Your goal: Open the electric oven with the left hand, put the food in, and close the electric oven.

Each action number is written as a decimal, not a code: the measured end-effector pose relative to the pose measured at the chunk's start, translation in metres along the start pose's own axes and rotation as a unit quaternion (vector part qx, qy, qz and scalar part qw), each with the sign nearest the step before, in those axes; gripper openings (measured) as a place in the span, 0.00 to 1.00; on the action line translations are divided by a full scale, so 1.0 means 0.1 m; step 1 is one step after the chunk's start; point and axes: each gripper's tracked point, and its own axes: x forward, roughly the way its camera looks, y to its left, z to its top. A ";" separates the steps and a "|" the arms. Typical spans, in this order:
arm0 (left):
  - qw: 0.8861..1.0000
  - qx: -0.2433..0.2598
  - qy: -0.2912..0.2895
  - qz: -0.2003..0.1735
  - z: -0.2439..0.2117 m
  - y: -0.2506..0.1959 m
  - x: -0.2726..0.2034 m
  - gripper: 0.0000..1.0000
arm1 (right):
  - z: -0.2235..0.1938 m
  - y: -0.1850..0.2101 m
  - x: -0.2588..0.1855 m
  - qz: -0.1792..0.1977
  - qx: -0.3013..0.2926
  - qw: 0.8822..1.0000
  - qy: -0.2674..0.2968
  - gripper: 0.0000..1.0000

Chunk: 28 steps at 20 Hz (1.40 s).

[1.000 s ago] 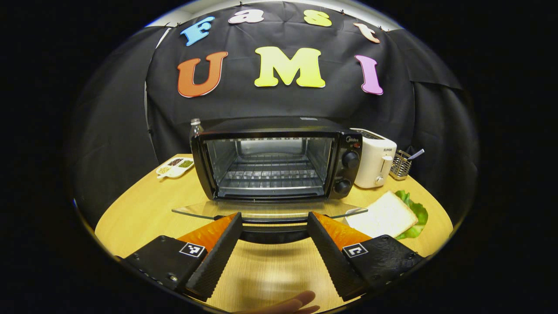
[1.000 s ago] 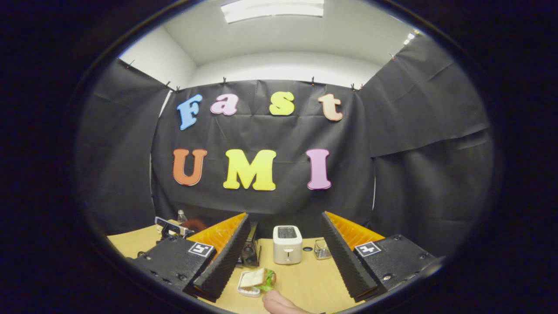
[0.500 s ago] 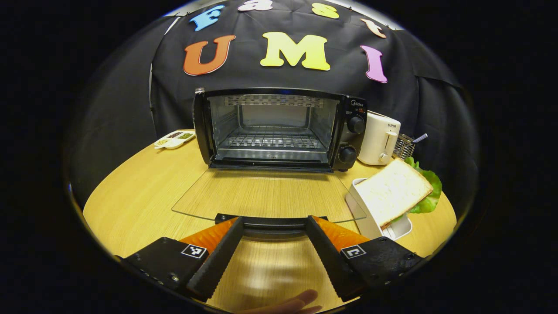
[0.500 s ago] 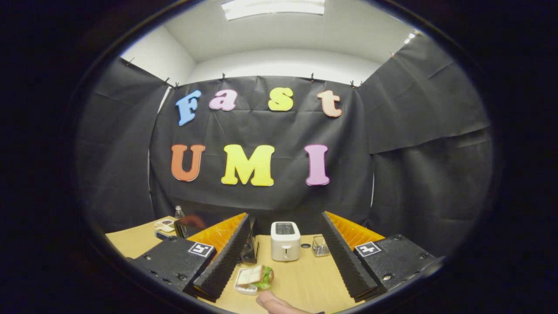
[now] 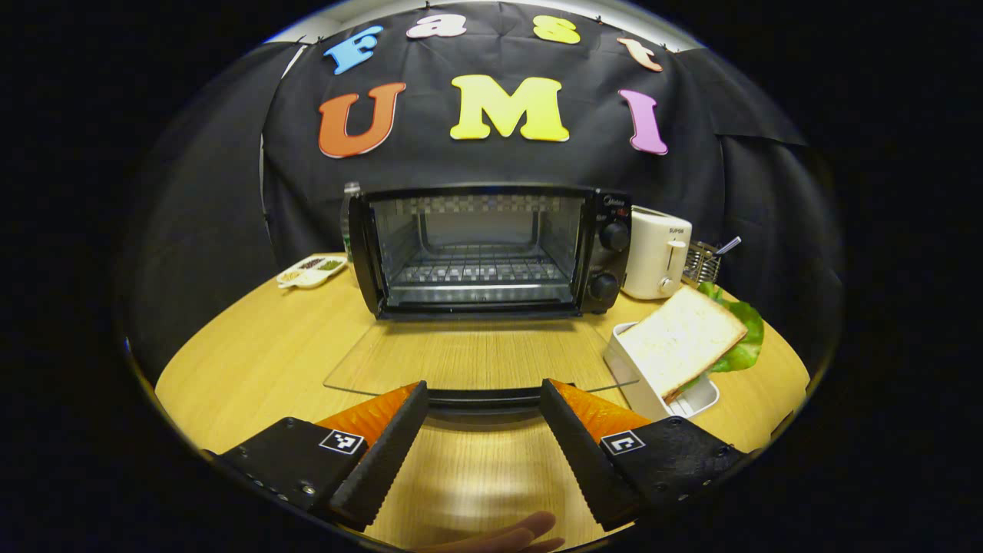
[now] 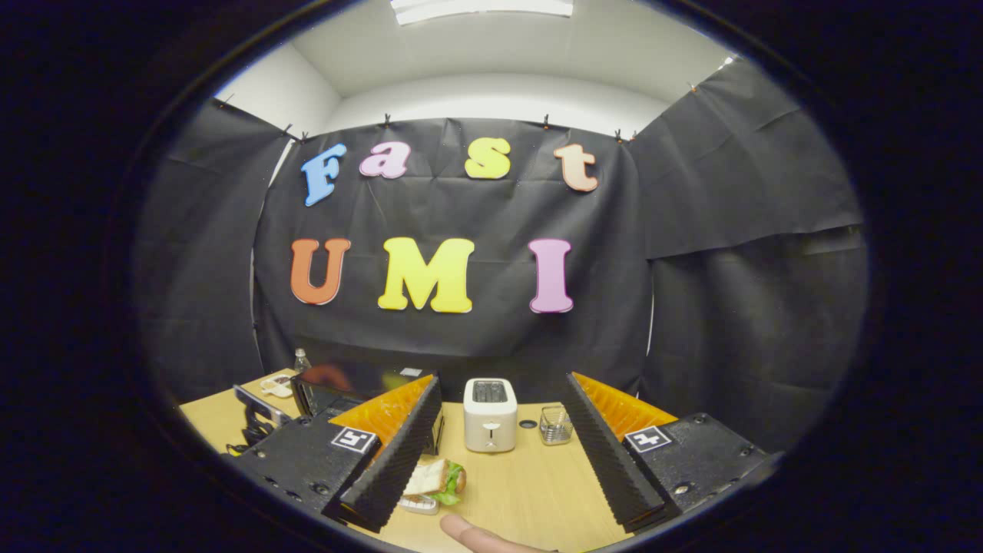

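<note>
Fingertips [image 5: 503, 535] of a person's hand show at the near edge of the left gripper view, over the pale wooden worktop [image 5: 253, 361]. The left gripper [image 5: 482, 395] hangs just above it, its jaws spread wide and holding nothing; the dark handle [image 5: 484, 398] of the oven door lies between the tips, but whether they touch it I cannot tell. The glass door [image 5: 476, 357] is folded fully down and lies flat, its long axis running left to right, the handle edge toward the near side. Beyond it the electric oven [image 5: 491, 250] stands with its mouth facing the near side, a wire rack [image 5: 480, 273] level inside and two knobs [image 5: 610, 261] stacked on its right panel. To the right of the door sits a white tray [image 5: 641, 372] carrying the sandwich [image 5: 680, 338], a slice of bread tilted up toward the right with green lettuce beneath it. Farther right and back stand a white toaster [image 5: 653, 253] and a small wire holder [image 5: 699, 263]. Left of the oven lies a divided white dish [image 5: 309, 271], with a clear bottle [image 5: 349, 207] behind the oven's left corner.

In the right gripper view, the right gripper [image 6: 499, 395] is held well above the worktop, its jaws wide apart and empty, a finger [image 6: 468, 532] at the near edge. The sandwich [image 6: 434, 478] shows below, just beside its left jaw, and the toaster [image 6: 488, 413] farther off between the jaws. Black cloth [image 6: 691, 230] walls the booth, below a white ceiling with a light panel [image 6: 480, 6].
</note>
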 end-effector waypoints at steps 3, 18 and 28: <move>0.998 0.009 -0.062 -0.005 0.50 0.03 -0.36 0.96 | -0.22 0.02 0.25 0.021 0.009 0.999 0.045 1.00; 0.978 0.006 -0.206 0.028 1.84 0.50 -1.60 0.95 | -1.84 0.23 1.42 0.172 0.080 0.924 0.333 0.99; 0.976 0.003 -0.211 0.058 1.93 0.54 -1.46 0.95 | -2.59 0.66 1.53 0.251 0.214 0.822 0.465 0.82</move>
